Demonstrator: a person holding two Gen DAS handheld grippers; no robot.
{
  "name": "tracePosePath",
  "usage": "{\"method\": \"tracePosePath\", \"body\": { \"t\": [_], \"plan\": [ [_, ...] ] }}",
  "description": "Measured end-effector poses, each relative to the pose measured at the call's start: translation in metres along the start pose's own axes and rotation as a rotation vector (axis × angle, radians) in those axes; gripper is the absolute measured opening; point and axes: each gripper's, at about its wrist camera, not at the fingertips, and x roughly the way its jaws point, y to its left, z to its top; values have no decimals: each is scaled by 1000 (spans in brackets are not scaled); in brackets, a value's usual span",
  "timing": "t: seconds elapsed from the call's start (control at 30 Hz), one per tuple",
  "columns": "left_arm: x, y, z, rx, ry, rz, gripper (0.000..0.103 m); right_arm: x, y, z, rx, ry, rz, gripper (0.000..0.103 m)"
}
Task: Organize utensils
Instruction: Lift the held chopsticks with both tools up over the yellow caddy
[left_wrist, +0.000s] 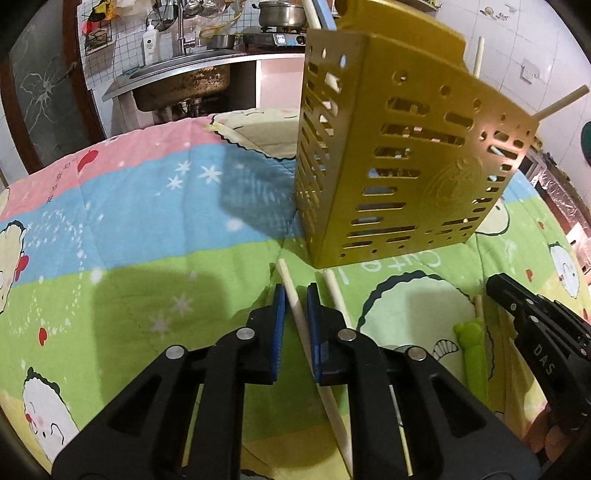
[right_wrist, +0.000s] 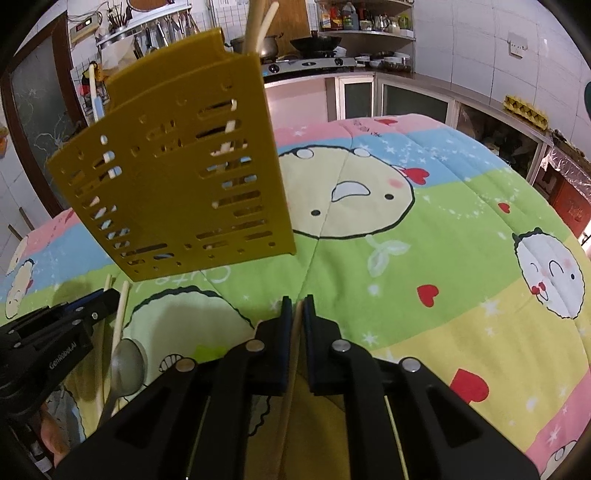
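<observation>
L hand-held gripper (left_wrist: 295, 295) pinches chopstick (left_wrist: 291, 291).

The right gripper (right_wrist: 297, 306) pinches a pale chopstick (right_wrist: 291, 362) between its fingers (right_wrist: 284, 332); the yellow slotted holder (right_wrist: 177, 177) (chopsticks poking from its top) stands on the cartoon-print quilt (right_wrist: 406, 258); a metal spoon (right_wrist: 125, 363) lies beside the left gripper (right_wrist: 74, 314).

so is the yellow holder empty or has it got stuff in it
Not empty: chopsticks stick out the top of the yellow holder.

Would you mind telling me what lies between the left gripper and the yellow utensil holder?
Only bare quilt and the gripped chopstick's tip, in the left wrist view.
</observation>
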Motion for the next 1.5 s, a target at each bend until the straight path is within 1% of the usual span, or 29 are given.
{"method": "tracePosePath", "body": {
  "t": [0.13, 0.3, 0.37, 0.43, 0.5, 0.77, 0.9, 1.0, 1.1, 1.33, 1.5],
  "plan": [
    [-11, -1, -1, 9, -27, -13, 10, -10, 3, 2, -13, -35, 3, 6],
    [-28, -7, 1, 29, -85, -14, 10, -21, 2, 4, -11, -72, 21, 5],
    [-37, -8, 3, 35, -108, -16, 8, -28, 1, 6, -10, -92, 27, 5],
    [-48, -7, 5, 38, -137, -15, 5, -40, 2, 8, -18, -132, 28, 5],
    [-58, -5, 5, 42, -166, -6, 4, -53, 3, 12, -22, -178, 35, 5],
    [-103, 0, 0, 42, -264, -3, 4, -102, 4, 22, -31, -300, 69, 5],
    [-125, 6, -6, 28, -304, -24, 4, -121, 3, 16, -38, -341, 79, 5],
    [-148, 9, -15, 31, -359, -27, 4, -138, 5, 9, -57, -380, 81, 5],
    [-164, 12, -25, 23, -397, -36, 4, -153, 8, 2, -74, -415, 82, 5],
    [-190, 14, -45, 32, -469, -41, 4, -182, 16, -19, -114, -518, 62, 5],
    [-207, 14, -53, 33, -538, -32, 4, -198, 13, -21, -110, -582, 63, 5]
  ]
}}
